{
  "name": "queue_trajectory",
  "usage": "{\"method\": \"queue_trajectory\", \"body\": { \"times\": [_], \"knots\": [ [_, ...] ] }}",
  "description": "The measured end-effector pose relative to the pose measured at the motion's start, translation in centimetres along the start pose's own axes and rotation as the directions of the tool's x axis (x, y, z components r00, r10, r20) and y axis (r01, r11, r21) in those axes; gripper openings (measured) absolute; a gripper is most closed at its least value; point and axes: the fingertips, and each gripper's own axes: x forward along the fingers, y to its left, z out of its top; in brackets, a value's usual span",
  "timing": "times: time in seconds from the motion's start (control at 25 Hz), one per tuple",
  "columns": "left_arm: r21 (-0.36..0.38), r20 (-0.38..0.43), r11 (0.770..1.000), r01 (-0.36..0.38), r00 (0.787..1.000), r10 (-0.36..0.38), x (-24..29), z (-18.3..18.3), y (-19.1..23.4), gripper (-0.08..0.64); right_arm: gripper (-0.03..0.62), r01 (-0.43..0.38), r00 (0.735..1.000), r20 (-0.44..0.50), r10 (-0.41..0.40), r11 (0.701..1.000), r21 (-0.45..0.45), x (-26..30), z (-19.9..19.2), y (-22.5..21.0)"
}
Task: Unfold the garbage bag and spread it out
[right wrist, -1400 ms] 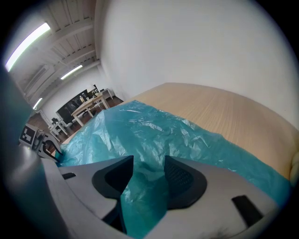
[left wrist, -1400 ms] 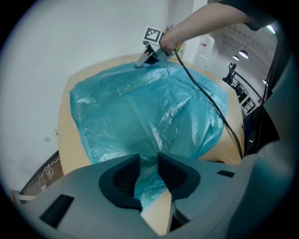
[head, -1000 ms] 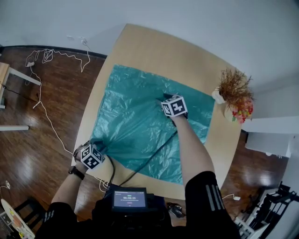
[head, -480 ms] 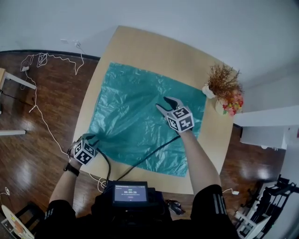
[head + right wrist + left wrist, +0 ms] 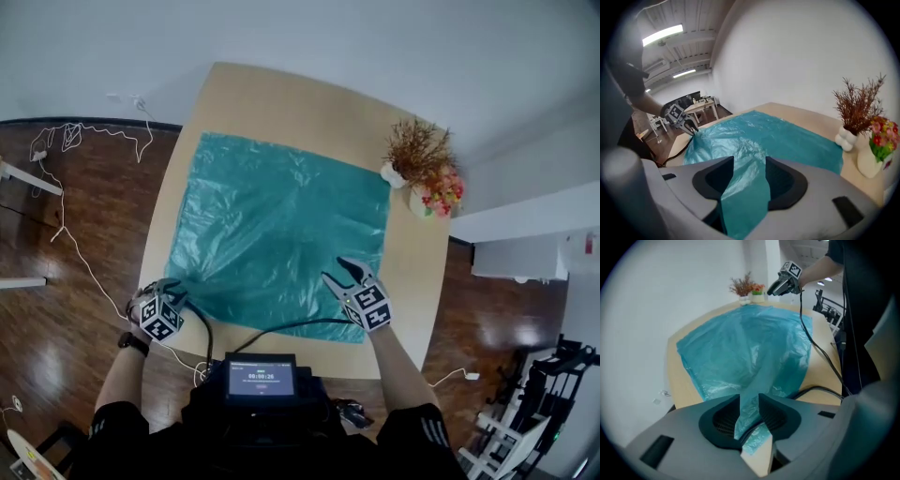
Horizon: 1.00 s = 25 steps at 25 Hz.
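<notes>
1. Two containers stand near the right edge of the worktop [image 5: 281,94]. A white vase [image 5: 387,172] holds brown dried twigs [image 5: 417,148]. Just right of it, a second vase [image 5: 419,202] holds red and yellow flowers [image 5: 443,193].
2. The teal garbage bag [image 5: 277,230] lies spread almost flat over the middle of the worktop, lightly creased.
3. The left hand-held gripper [image 5: 176,286] sits at the bag's near left corner, by the worktop's own near left corner. Its jaws are drawn to a narrow gap and pinch a gathered strip of film.
4. The right hand-held gripper [image 5: 340,274] is over the bag's near right part. Its jaws stand wider, clamped on a broad fold of film that drapes down over its body.
5. The bag's left and near edges run close to the worktop's edges. A black cable [image 5: 291,325] crosses the near right corner of the bag.
6. A broad band of bare wood lies beyond the bag's far edge. A narrower strip lies to its right, where the vases stand just beside the far right corner.
</notes>
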Motion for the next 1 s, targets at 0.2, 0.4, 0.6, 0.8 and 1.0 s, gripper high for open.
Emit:
{"method": "queue_trajectory", "body": {
  "times": [0.2, 0.4, 0.6, 0.8, 1.0],
  "knots": [
    [-0.057, -0.063, 0.997, 0.056, 0.996, -0.06, 0.9, -1.7, -1.3, 0.132, 0.242, 0.037, 0.994, -0.11, -0.026, 0.995, 0.098, -2.7, -8.2, 1.6],
    [-0.156, -0.066, 0.985, 0.076, 0.994, -0.087, 1.1, -1.8, -1.1, 0.132, 0.242, 0.062, 0.978, -0.206, -0.015, 0.973, 0.224, -3.4, -15.5, 3.5],
    [-0.135, -0.081, 0.988, 0.077, 0.993, -0.088, 0.6, -1.4, -1.1, 0.14, 0.242, 0.107, 0.958, -0.284, -0.026, 0.956, 0.274, -3.4, -20.3, 4.4],
    [-0.103, -0.08, 0.991, 0.09, 0.992, -0.098, -1.4, -1.6, -1.4, 0.14, 0.241, 0.134, 0.949, -0.312, -0.053, 0.96, 0.246, -3.7, -21.2, 4.3],
    [-0.072, -0.102, 0.99, 0.123, 0.986, -0.13, -2.7, -3.5, -2.0, 0.14, 0.241, 0.188, 0.946, -0.303, -0.114, 0.956, 0.228, -4.1, -20.2, 3.0]
  ]
}}
